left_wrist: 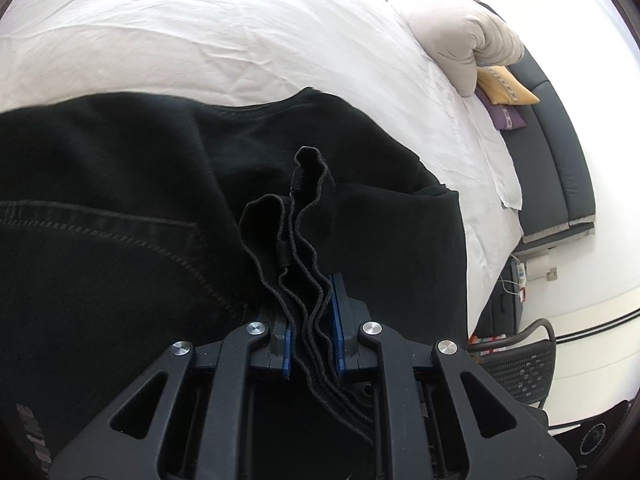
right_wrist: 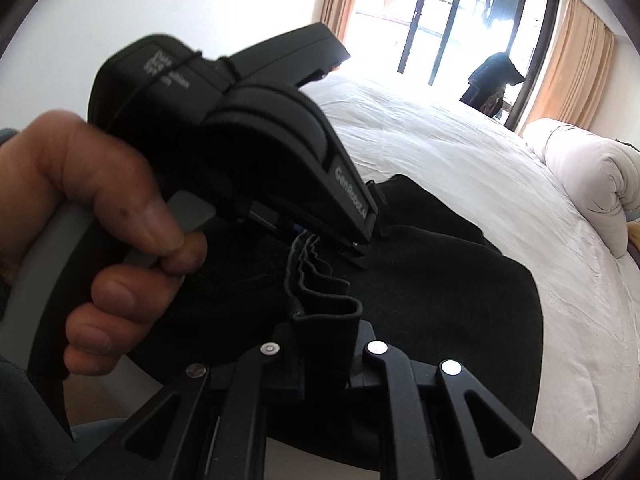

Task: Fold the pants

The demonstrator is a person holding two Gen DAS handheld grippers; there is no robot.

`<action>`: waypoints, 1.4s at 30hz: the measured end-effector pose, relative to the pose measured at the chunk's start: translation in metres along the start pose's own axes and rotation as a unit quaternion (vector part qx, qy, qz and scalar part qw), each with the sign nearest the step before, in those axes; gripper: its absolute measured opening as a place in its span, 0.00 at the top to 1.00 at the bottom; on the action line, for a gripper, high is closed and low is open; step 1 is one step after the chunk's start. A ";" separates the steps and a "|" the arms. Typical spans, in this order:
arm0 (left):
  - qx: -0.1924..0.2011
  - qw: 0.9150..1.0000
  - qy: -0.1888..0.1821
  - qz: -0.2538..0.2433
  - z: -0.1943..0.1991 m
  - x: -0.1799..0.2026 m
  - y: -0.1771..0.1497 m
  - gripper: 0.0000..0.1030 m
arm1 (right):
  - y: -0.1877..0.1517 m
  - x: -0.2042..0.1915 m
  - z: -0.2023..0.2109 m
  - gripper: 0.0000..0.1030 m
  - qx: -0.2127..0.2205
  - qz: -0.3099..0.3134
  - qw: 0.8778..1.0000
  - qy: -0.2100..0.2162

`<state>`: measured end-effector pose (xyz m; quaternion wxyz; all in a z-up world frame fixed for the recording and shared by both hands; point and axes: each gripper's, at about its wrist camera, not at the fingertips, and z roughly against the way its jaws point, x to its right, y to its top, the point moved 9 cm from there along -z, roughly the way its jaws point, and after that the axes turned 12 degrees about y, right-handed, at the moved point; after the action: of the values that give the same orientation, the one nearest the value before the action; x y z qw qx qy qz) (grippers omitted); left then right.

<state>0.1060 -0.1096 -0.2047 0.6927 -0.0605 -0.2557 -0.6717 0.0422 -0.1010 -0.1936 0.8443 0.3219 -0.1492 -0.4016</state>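
Black pants (left_wrist: 120,184) lie on a white bed (left_wrist: 200,32), folded into several layers. My left gripper (left_wrist: 314,300) is shut on the bunched layered edge of the pants, which stands up wavy between its blue pads (left_wrist: 335,312). In the right wrist view my right gripper (right_wrist: 324,344) is shut on the same bunched edge of the pants (right_wrist: 440,300). The left gripper (right_wrist: 320,236), held by a hand (right_wrist: 100,216), sits just beyond it, close to the right gripper.
A rolled white duvet (left_wrist: 460,36) and yellow and purple cushions (left_wrist: 506,86) lie at the bed's far end. A dark bench (left_wrist: 556,152) and a mesh chair (left_wrist: 520,368) stand beside the bed. Glass doors with curtains (right_wrist: 460,20) are behind the bed.
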 end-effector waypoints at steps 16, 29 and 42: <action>-0.002 1.000 0.005 0.005 0.001 -0.005 0.002 0.88 | -0.024 -0.008 -0.033 0.74 -0.021 0.007 1.000 0.019; 0.083 0.993 0.043 -0.066 0.065 0.044 0.028 0.86 | 0.003 0.128 0.047 0.33 0.065 -0.178 0.978 0.086; 0.009 0.991 0.002 -0.134 -0.023 0.073 -0.035 0.86 | -0.025 0.290 -0.063 0.53 0.062 -0.387 0.912 0.123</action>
<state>0.0765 -0.1884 -0.2013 0.5972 -0.0184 -0.2664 -0.7563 0.2438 -0.3107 -0.2592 0.6129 0.4532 0.0678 -0.6437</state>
